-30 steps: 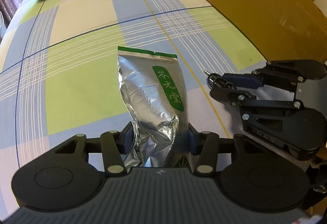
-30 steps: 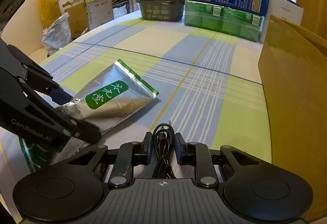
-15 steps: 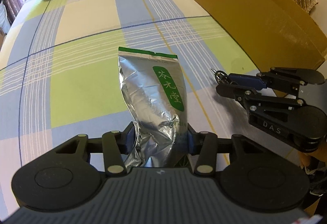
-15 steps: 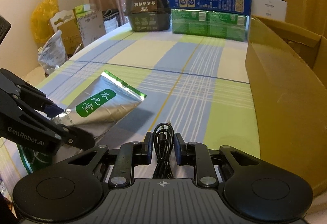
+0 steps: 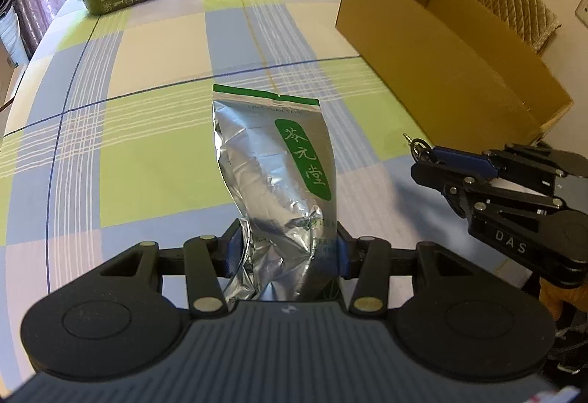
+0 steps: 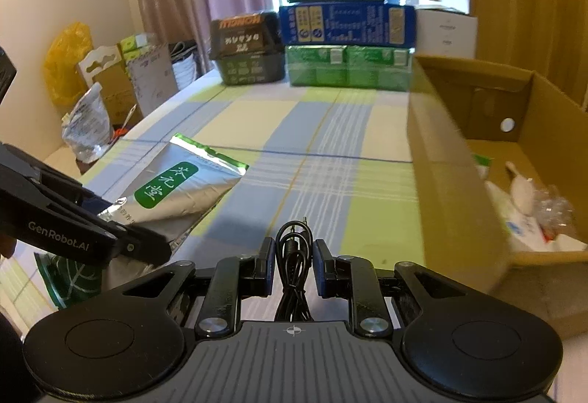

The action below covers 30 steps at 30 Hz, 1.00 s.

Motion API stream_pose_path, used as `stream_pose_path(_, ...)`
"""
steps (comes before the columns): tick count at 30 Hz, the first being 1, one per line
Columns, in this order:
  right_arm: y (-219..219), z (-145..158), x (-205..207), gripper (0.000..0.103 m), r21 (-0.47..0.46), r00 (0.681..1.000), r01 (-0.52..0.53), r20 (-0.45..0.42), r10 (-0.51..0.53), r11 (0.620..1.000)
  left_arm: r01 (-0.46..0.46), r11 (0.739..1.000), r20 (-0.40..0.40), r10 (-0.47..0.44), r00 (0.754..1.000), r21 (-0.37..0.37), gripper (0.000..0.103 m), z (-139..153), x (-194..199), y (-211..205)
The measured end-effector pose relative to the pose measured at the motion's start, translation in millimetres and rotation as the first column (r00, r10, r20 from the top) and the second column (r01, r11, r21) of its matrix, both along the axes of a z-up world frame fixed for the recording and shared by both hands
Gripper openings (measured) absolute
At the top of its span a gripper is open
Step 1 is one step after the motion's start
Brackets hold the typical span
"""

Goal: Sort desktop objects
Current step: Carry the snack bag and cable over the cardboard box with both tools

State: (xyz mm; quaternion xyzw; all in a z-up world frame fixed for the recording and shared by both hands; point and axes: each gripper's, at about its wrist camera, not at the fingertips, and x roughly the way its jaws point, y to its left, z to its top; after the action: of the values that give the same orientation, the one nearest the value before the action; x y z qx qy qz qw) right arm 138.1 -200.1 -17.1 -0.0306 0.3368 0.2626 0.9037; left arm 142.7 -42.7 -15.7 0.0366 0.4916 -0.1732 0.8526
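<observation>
An open cardboard box (image 6: 455, 160) stands ahead and right of the right gripper (image 6: 294, 265), whose jaws pinch a coiled black cable (image 6: 293, 256), while the left gripper (image 5: 286, 248) beside it clamps the crumpled bottom of a silver tea pouch (image 5: 273, 160) above the checked tablecloth (image 5: 147, 153).

The near wall of the cardboard box (image 6: 452, 182) is blurred and hides part of its jumbled contents, while the foil pouch (image 5: 279, 182) has its lower end concealed behind the left gripper (image 5: 286, 248).
</observation>
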Motion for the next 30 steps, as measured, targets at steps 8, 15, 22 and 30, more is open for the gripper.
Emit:
stream_pose_path(8, -20, 33, -21, 0.018, 0.02, 0.998, 0.039, 0.046, -0.04, 0.999, -0.003, 0.998, 0.035, 0.005, 0.999, -0.059, 0.042, 24, -23, -16)
stream_pose_path(15, -37, 61, -33, 0.018, 0.042, 0.992, 0.074, 0.099, -0.078, 0.996, 0.01, 0.995, 0.062, -0.004, 0.998, -0.098, 0.042, 43, -39, -37)
stream_pose_path(22, -63, 81, -41, 0.018, 0.058, 0.984, 0.121, 0.128, -0.128, 0.991, 0.039, 0.992, 0.091, -0.028, 0.995, -0.122, 0.042, 61, -48, -60)
stream_pose_path(30, -96, 102, -43, 0.018, 0.073, 0.966, 0.199, 0.153, -0.208, 0.977, 0.066, 0.986, 0.114, -0.049, 0.992, -0.151, 0.042, 75, -50, -86)
